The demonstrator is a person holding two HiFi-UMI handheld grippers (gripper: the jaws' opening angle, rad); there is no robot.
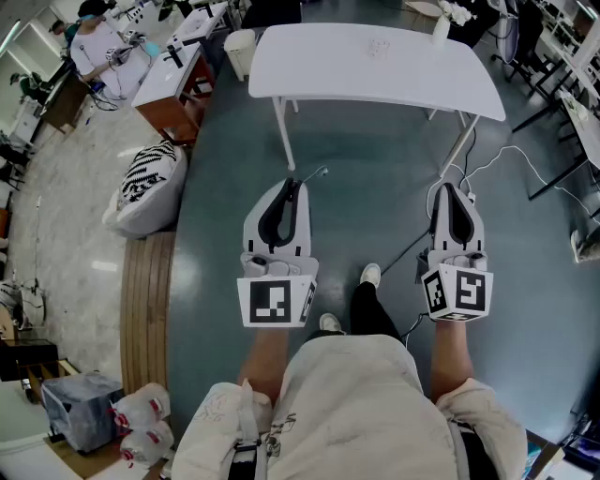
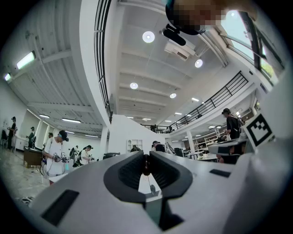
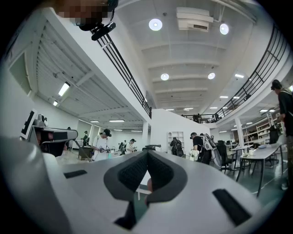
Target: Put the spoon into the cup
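Observation:
I stand on a dark floor a short way from a white table [image 1: 412, 80]. My left gripper [image 1: 292, 183] is shut on a thin metal spoon [image 1: 317, 172], which sticks out past the jaw tips toward the table. In the left gripper view the spoon [image 2: 152, 188] shows as a thin stem with a small bowl beyond the closed left gripper [image 2: 146, 160]. A small clear thing [image 1: 378, 46] on the tabletop may be the cup; it is too faint to tell. My right gripper [image 1: 448, 187] is level beside the left, and in its own view the right gripper [image 3: 147, 154] has its jaws together with nothing held.
A white bottle-like object [image 1: 441, 28] stands at the table's far right. A wooden bench [image 1: 145, 300] and a striped cushion [image 1: 150, 183] lie to my left. Cables [image 1: 511, 155] run over the floor on the right. Bags [image 1: 141, 422] sit near my left side. People work at other desks.

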